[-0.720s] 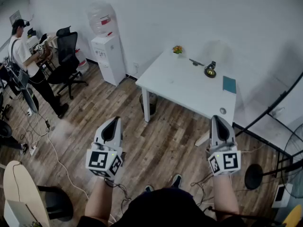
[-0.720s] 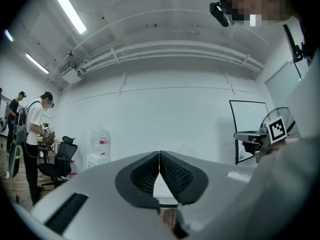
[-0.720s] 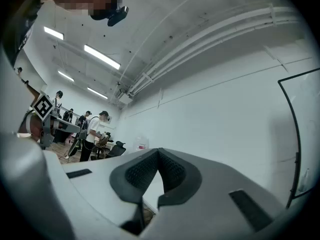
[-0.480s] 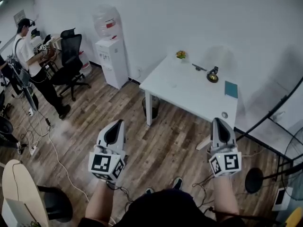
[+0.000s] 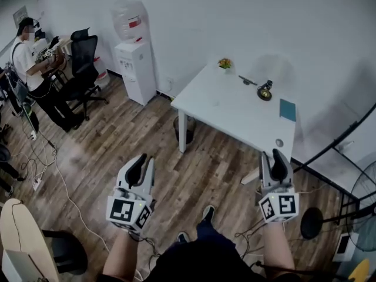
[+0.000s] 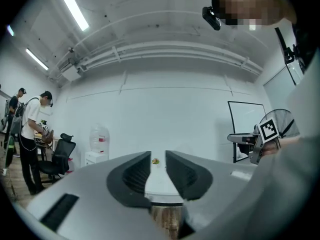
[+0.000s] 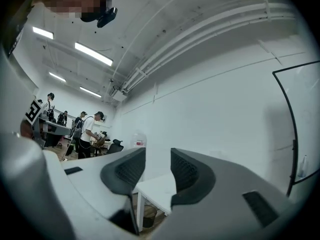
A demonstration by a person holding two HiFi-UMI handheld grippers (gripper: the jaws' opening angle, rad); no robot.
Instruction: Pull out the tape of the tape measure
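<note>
A white table (image 5: 235,113) stands ahead on the wood floor. On its far side lies a small dark and yellow round object (image 5: 264,90) that looks like the tape measure; it is too small to tell more. Both grippers are held level over the floor, well short of the table. My left gripper (image 5: 143,157) is shut with nothing in it; in the left gripper view (image 6: 158,156) only a slim gap shows between its pads. My right gripper (image 5: 273,153) stands open and empty, and the table (image 7: 155,189) shows beyond its jaws (image 7: 158,154).
The table also holds a small flower (image 5: 223,63), a teal card (image 5: 286,109) and a small round disc (image 5: 279,142). A water dispenser (image 5: 135,60) stands at the wall, an office chair (image 5: 82,57) and a person (image 5: 26,57) to the left. Cables (image 5: 53,169) cross the floor; a black stand (image 5: 335,137) rises at right.
The person holding the grippers has stepped forward, one shoe now showing ahead. Both grippers sit slightly lower in the picture. The person at the far left has moved closer to the desk.
</note>
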